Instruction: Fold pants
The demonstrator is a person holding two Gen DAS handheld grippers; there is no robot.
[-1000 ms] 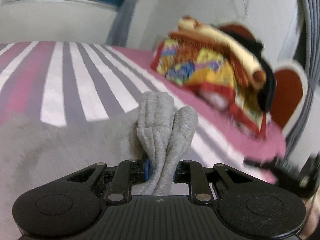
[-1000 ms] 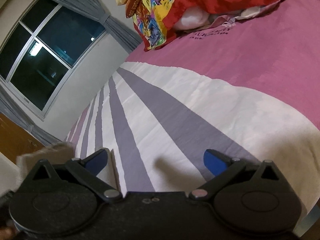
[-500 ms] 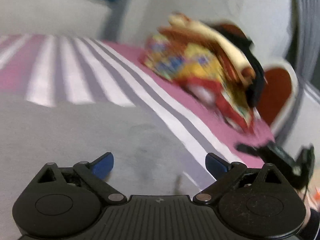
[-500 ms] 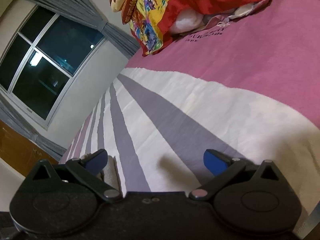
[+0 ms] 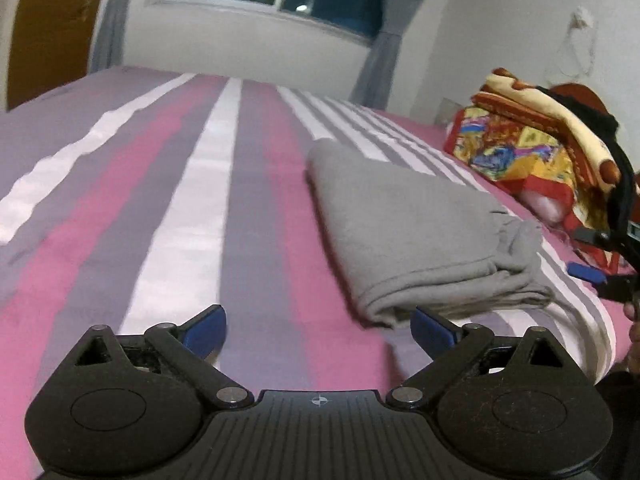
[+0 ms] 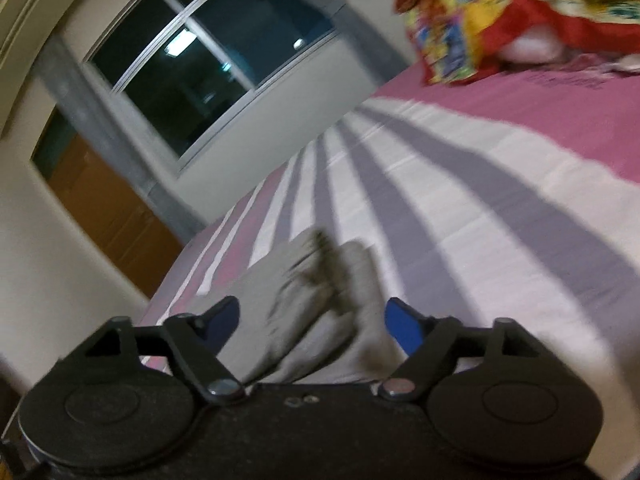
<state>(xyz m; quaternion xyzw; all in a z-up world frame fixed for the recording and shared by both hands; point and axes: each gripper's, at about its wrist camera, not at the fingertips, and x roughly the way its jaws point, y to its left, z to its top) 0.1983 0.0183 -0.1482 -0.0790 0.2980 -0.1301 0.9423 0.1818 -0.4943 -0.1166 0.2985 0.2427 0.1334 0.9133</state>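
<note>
the folded grey pants (image 5: 416,240) lie on the bed (image 5: 192,200), right of centre. the left gripper (image 5: 318,326) has its fingers wide and empty. the right gripper (image 6: 312,322) is closing around the bunched end, and a grab there could likely drag the stack crooked.

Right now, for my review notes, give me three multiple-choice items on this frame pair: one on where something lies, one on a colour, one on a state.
1. Where do the folded pants lie?
A. on the striped bedspread
B. on top of the colourful blanket pile
C. on the floor

2. What colour are the pants?
A. red
B. grey
C. navy

3. How is the left claw?
A. clamped on the pants
B. shut on nothing
C. open, holding nothing

Answers:
1 A, since the left wrist view shows them resting on the stripes, apart from the pile.
2 B, since the cloth is plain grey in both views.
3 C, since its blue fingers stand wide with only bedspread between them.
</note>
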